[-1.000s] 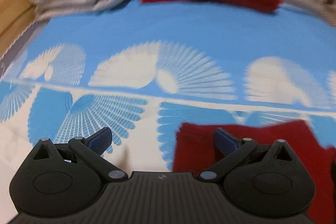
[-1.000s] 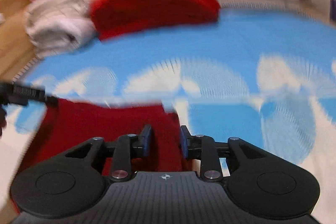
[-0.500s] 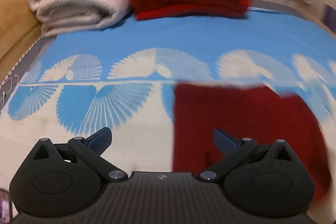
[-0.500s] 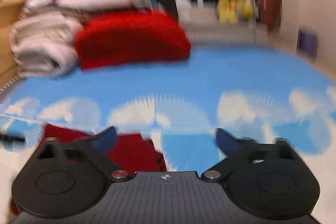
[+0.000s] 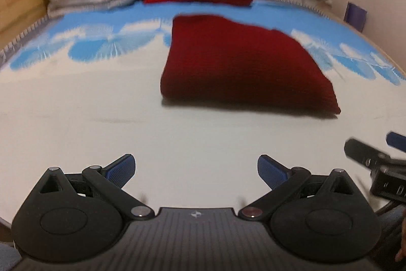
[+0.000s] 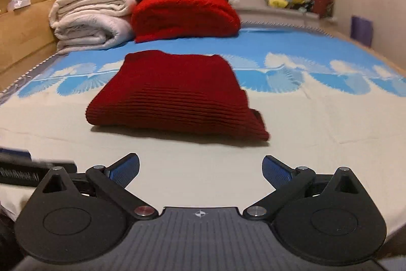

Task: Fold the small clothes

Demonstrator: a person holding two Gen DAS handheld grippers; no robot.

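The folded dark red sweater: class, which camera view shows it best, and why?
The right wrist view. The folded dark red sweater sits near centre there, sharp enough to show its knit ribs and folded front edge. In the left wrist view it lies right of centre, motion-blurred, with no rib texture visible.

bed: folded dark red sweater (centre), red blanket, white blankets.

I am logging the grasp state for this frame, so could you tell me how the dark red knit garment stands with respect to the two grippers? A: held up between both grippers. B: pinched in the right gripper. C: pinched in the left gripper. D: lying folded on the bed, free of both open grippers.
D: the dark red knit garment lies folded on the bed, ahead of the open left gripper and the open right gripper.
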